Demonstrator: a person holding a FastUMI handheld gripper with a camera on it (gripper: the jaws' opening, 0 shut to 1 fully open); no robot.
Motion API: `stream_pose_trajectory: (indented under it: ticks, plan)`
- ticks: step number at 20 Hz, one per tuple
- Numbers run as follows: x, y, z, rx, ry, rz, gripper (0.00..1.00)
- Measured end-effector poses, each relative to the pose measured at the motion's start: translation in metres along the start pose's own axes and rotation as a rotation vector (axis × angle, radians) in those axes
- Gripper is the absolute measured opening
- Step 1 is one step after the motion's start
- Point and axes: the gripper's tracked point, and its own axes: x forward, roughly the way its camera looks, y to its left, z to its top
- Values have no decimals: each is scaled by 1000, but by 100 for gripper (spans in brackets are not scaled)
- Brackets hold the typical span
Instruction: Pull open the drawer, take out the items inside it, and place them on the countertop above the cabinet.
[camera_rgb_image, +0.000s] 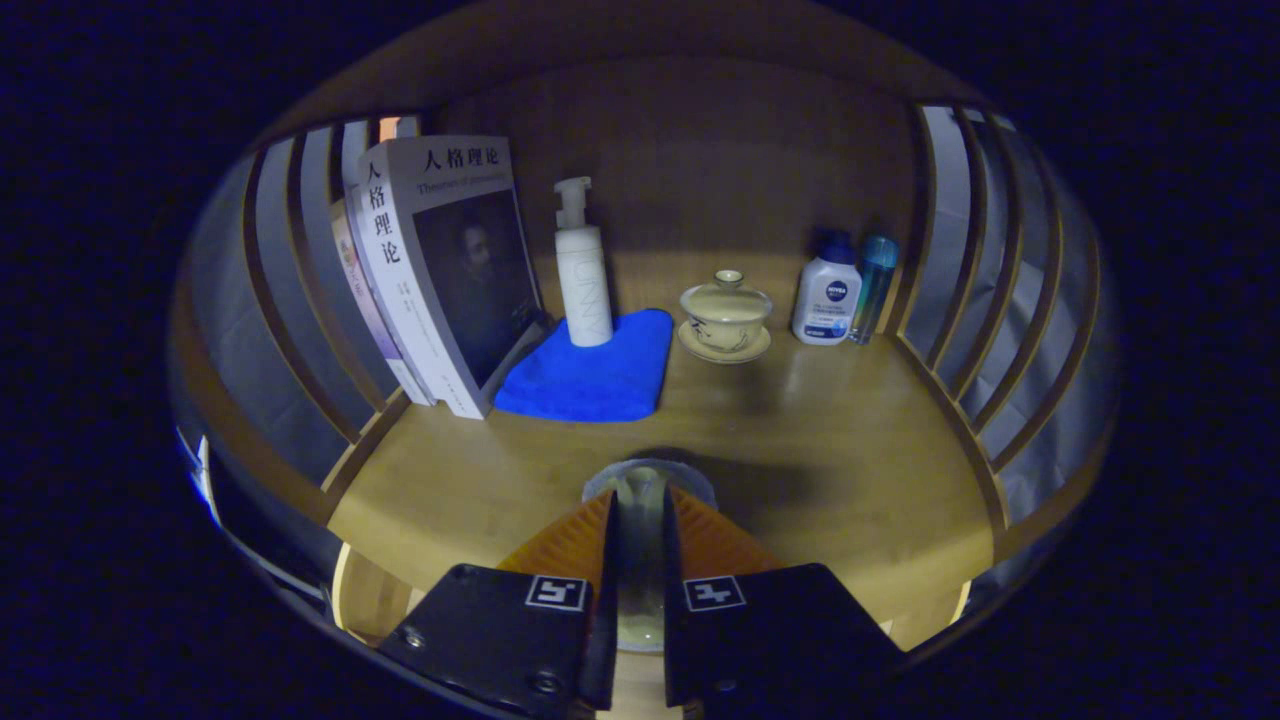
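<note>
Glass, a small clear cup (648, 500), sits pinched between the fingers of the claw (640, 520) just above the wooden desk (830, 450); judged risk: it tips on release, or slides toward the blue cloth (595, 375).

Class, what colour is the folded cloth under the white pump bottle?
Bright blue folded cloth, clearest in the gripper view, beyond the hand-held gripper.
</note>
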Motion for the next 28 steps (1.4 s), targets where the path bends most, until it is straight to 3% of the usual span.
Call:
stream_pose_trajectory:
  ticks: [2, 3, 7, 15, 21, 22, 25, 28]
  plan:
    - [0, 6, 1, -7, -14, 17, 27]
    - [2, 9, -1, -19, -18, 30, 38]
    - [-1, 13, -1, -35, -42, 41, 64]
    - [-22, -1, 4, 16, -133, 22, 63]
    - [-97, 1, -12, -24, -334, 34, 61]
    - [-116, 3, -16, -34, -376, 37, 64]
    - [-154, 10, -48, -53, -458, 43, 100]
    - [-183, 15, -83, -31, -490, 76, 100]
